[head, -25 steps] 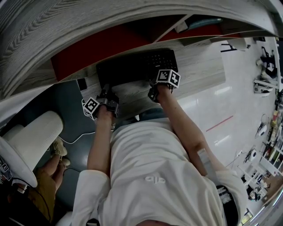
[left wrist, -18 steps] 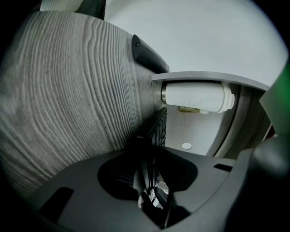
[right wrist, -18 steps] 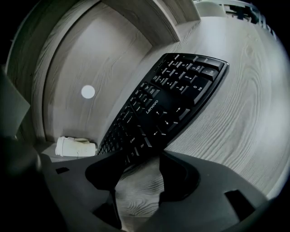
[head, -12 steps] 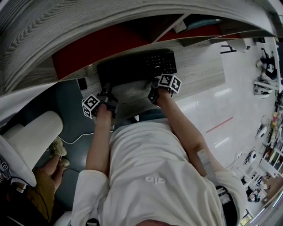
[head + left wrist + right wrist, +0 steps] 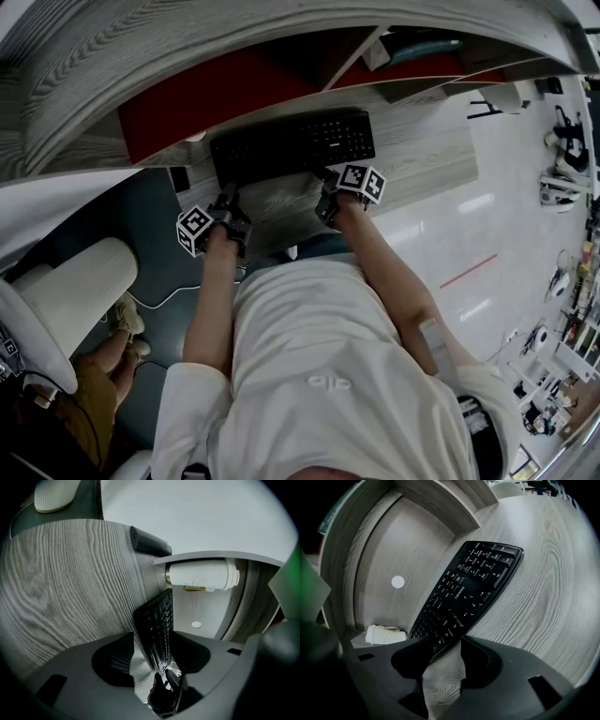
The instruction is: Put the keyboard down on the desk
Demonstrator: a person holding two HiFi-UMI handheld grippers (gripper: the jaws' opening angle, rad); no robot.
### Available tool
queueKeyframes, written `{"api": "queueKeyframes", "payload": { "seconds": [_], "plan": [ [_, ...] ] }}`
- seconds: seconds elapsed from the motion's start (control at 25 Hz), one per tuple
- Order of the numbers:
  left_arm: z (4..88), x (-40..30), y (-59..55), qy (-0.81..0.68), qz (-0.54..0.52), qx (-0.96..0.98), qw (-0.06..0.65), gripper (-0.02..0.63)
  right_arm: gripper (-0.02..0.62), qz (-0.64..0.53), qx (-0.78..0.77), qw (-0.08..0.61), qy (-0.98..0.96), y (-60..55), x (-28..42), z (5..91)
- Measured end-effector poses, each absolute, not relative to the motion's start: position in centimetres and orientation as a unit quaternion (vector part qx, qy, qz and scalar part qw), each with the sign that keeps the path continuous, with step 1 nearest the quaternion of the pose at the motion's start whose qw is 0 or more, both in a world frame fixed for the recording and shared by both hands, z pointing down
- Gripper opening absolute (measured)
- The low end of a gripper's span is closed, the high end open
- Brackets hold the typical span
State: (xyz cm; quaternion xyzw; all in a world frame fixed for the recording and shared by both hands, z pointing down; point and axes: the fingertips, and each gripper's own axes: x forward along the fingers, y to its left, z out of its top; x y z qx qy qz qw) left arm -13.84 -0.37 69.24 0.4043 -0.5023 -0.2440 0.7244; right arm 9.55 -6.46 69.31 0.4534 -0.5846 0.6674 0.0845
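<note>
The black keyboard lies flat on the grey wood desk, below a shelf. My left gripper is at its near left corner. In the left gripper view the keyboard runs edge-on between the jaws of this gripper, which are opening and stand clear of it. My right gripper sits at the near right edge. Its jaws are closing, and in the right gripper view the keyboard lies just beyond this gripper, with bare wood between the jaws.
A white cylinder lies under the shelf behind the keyboard, with a small white disc on the panel near it. A red panel backs the desk. A white chair stands at the left, and a small dark object lies by the desk's left end.
The right gripper has drawn back from over the keyboard's near edge towards the person. The left gripper has barely moved. The keyboard stays flat on the desk.
</note>
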Motion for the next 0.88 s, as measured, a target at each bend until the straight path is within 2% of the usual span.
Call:
{"api": "queueKeyframes", "payload": {
  "seconds": [0.24, 0.4, 0.44, 0.56, 0.88],
  "plan": [
    [66.0, -14.5, -0.3, -0.493, -0.251, 0.449, 0.701, 0.22, 0.107, 0.63, 0.442, 0.068, -0.635, -6.7, 8.7, 65.1],
    [62.2, -15.2, -0.6, -0.477, -0.273, 0.496, 0.673, 0.115, 0.06, 0.597, 0.429, 0.038, -0.677, -7.3, 7.8, 60.8],
    [60.9, -15.2, -0.7, -0.47, -0.273, 0.519, 0.66, 0.08, 0.052, 0.586, 0.423, 0.032, -0.69, -7.4, 7.5, 59.6],
    [56.9, -14.9, -1.2, -0.452, -0.254, 0.6, 0.609, 0.04, 0.04, 0.55, 0.403, 0.027, -0.731, -7.5, 6.3, 55.9],
    [47.5, -14.6, -0.9, -0.453, -0.138, 0.765, 0.436, 0.029, 0.029, 0.399, 0.372, 0.044, -0.837, -6.8, 4.0, 45.3]
  ]
}}
